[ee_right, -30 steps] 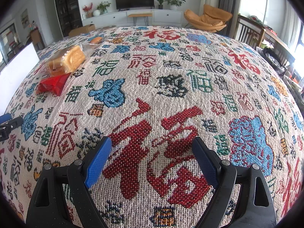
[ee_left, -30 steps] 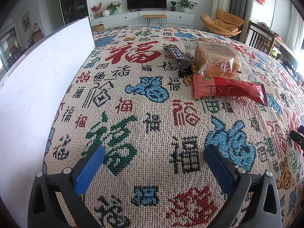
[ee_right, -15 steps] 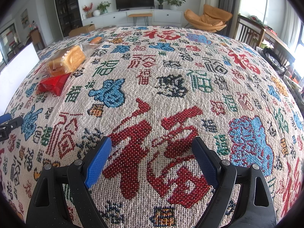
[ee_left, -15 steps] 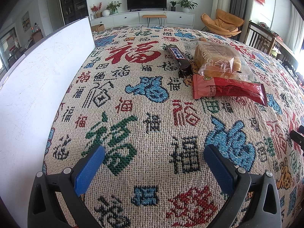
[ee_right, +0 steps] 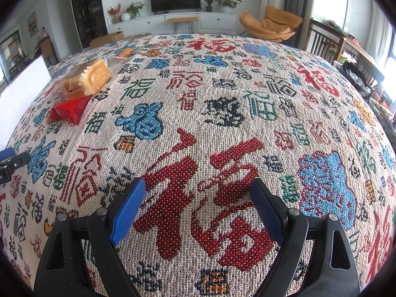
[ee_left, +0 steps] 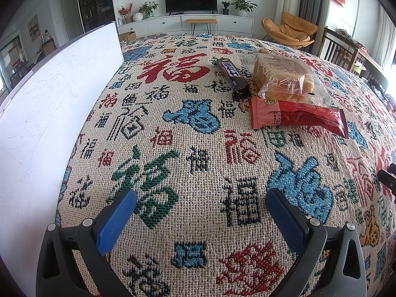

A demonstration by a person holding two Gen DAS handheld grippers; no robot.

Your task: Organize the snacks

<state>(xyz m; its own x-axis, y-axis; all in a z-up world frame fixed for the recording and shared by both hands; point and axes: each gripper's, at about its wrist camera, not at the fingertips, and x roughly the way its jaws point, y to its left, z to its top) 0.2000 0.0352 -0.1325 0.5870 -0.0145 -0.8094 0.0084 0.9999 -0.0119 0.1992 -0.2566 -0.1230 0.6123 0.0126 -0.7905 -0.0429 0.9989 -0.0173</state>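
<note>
Both wrist cams are sitting low over the tablecloth [ee_left: 198,128], tilting down-forward toward the TV wall; both are catching the bread bag [ee_left: 284,76] [ee_right: 86,76], left one nearer.

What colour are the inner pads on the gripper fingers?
Blue pads on black fingers; they show best in the right wrist view.

A: The white board [ee_left: 49,104] runs off frame at nine o'clock; the chocolate bar [ee_left: 232,74] is tucked partly behind the bread bag [ee_left: 284,79].

B: At eleven o'clock, a small orange item [ee_right: 125,51], possibly another snack, is too small to identify.
</note>
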